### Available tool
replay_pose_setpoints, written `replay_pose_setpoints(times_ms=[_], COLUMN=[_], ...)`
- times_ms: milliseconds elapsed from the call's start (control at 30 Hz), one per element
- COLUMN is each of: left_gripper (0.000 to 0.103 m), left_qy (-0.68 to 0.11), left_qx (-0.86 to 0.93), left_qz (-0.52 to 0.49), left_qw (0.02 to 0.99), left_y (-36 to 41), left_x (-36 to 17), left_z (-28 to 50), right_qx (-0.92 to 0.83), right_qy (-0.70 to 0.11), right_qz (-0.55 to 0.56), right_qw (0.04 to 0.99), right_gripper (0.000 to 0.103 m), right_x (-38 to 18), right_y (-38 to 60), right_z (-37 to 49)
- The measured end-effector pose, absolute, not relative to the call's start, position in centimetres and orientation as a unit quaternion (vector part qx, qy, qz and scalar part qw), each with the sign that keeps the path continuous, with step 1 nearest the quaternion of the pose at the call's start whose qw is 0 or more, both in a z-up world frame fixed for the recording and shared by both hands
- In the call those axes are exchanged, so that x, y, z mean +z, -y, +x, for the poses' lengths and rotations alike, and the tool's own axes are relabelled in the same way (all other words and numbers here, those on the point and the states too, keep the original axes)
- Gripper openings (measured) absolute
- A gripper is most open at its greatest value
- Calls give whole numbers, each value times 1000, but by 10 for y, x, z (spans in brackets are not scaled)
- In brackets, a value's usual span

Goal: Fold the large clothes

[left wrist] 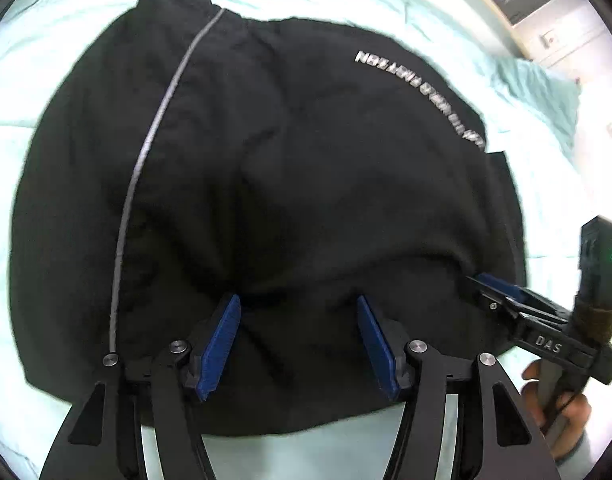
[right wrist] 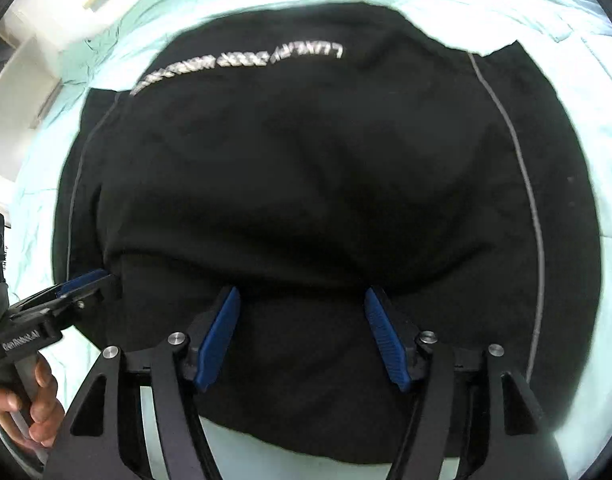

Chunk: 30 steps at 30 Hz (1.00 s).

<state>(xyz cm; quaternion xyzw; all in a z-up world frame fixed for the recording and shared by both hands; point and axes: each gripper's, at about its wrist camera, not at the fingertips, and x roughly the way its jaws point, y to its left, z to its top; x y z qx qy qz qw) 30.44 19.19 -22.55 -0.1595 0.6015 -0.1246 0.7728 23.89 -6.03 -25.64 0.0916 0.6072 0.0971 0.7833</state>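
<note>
A large black garment [left wrist: 286,140] [right wrist: 306,160] lies spread on a pale mint bed sheet [left wrist: 46,60] [right wrist: 585,80]. It has silver lettering [left wrist: 421,92] [right wrist: 242,64] and a thin grey piping line [left wrist: 154,132] [right wrist: 521,168]. An upper layer is folded over, and its rounded edge runs across just at the fingertips. My left gripper [left wrist: 298,298] [right wrist: 86,278] hangs over the near part of the cloth, blue pads wide apart and pressing on nothing. Beside it, my right gripper [right wrist: 302,290] [left wrist: 493,282] stands the same way, open at that fold edge.
A rumpled ridge of sheet [left wrist: 537,88] lies past the garment's far side. Pale shelving [right wrist: 26,80] stands beyond the bed, and a wall with fittings [left wrist: 553,32] shows at the top right. A hand [left wrist: 565,420] [right wrist: 38,400] grips each handle.
</note>
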Motion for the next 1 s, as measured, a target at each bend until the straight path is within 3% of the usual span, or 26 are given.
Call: replay_pose_setpoints(times_ms=[300, 500, 733, 1000], left_gripper=[62, 63, 77, 77], left_qy=[-604, -569, -546, -592], left_qx=[-119, -115, -46, -54], left_qz=[-259, -243, -216, -221], left_qw=[745, 777, 808, 773], left_y=[-262, -292, -354, -379], left_x=[-231, -196, -169, -216], left_z=[260, 251, 275, 339], right_qx=[93, 48, -16, -34], right_qy=[-621, -585, -565, -570], right_qz=[129, 155, 161, 103], right_qw=[767, 795, 809, 815], right_gripper=[73, 74, 79, 81], right_x=[-262, -231, -226, -242], right_y=[95, 136, 193, 221], right_z=[204, 208, 234, 261])
